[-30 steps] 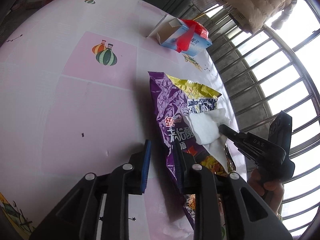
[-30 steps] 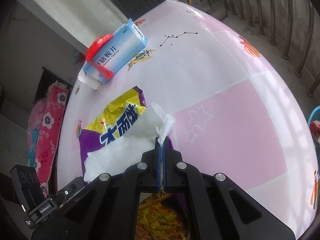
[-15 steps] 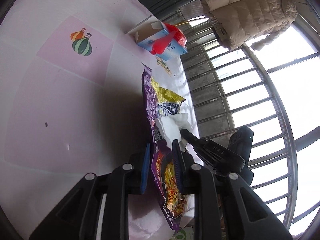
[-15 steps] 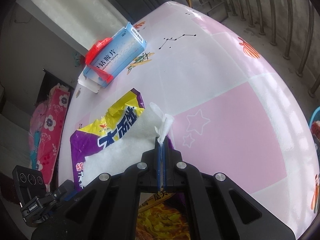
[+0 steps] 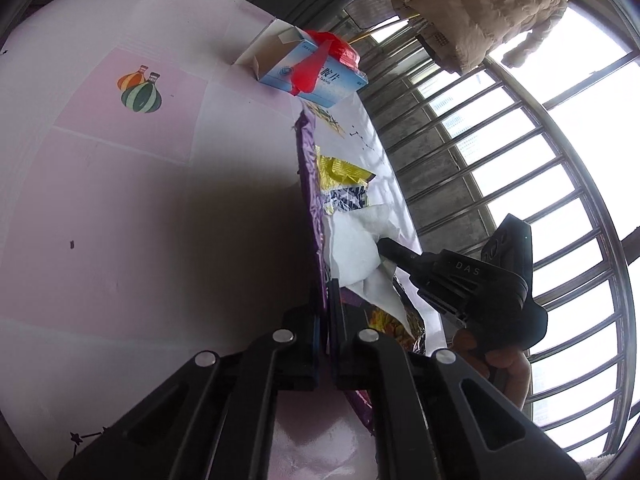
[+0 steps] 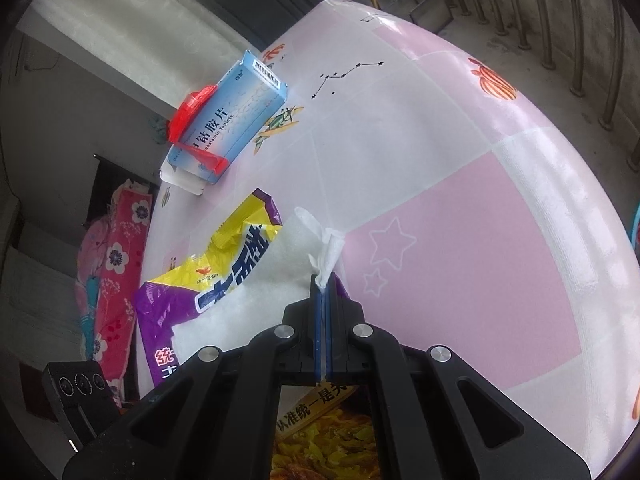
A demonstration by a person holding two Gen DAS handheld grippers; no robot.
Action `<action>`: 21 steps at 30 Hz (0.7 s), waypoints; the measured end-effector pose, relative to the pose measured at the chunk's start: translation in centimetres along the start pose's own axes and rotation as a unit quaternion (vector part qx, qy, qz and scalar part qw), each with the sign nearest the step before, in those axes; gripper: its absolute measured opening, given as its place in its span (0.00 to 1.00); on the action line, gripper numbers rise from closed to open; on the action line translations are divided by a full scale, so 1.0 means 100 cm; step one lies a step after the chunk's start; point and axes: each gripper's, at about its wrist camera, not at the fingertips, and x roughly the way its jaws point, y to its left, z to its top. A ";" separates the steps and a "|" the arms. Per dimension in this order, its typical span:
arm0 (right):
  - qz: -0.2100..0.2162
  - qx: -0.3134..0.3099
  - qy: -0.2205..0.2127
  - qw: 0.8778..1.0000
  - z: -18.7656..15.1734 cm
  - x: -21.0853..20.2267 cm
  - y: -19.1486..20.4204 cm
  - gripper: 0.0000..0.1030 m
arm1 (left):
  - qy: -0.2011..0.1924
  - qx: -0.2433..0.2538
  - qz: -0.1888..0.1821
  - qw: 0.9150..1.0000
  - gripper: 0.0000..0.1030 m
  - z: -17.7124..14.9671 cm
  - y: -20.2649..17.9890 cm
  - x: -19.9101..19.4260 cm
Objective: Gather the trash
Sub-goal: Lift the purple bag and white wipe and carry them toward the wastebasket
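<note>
**Wrapper and tissue pinched together for one lift off the table**

The left gripper [image 5: 326, 300] was clamped on the raised edge of the purple snack wrapper [image 5: 310, 184], while the right gripper [image 6: 322, 292] was closed on the white tissue [image 6: 326, 248] lying on that wrapper, apparently so both could be carried off together. The blue medicine box [image 6: 230, 120] and red scrap [image 6: 192, 108] were left farther back on the pink tablecloth [image 6: 460, 280].

1. Table [image 6: 460, 264] under a pink-and-white cartoon-print cloth.
2. Barred window [image 5: 520, 168], bright daylight behind it.
3. Beige padded jacket [image 5: 480, 4] hanging by the bars.
4. Pink floral fabric [image 6: 112, 264] past the table's edge.
</note>
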 end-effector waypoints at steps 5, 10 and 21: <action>0.014 0.022 -0.021 0.999 0.005 -0.022 -0.012 0.00 | -0.024 0.022 0.004 0.999 0.01 0.003 -0.010 -0.013; 0.027 0.032 -0.070 0.997 0.013 -0.068 -0.022 0.00 | -0.047 0.041 -0.007 0.998 0.00 0.006 -0.027 -0.029; -0.006 0.089 -0.219 0.972 0.004 -0.198 -0.082 0.00 | -0.070 0.122 -0.044 0.989 0.00 0.013 -0.099 -0.040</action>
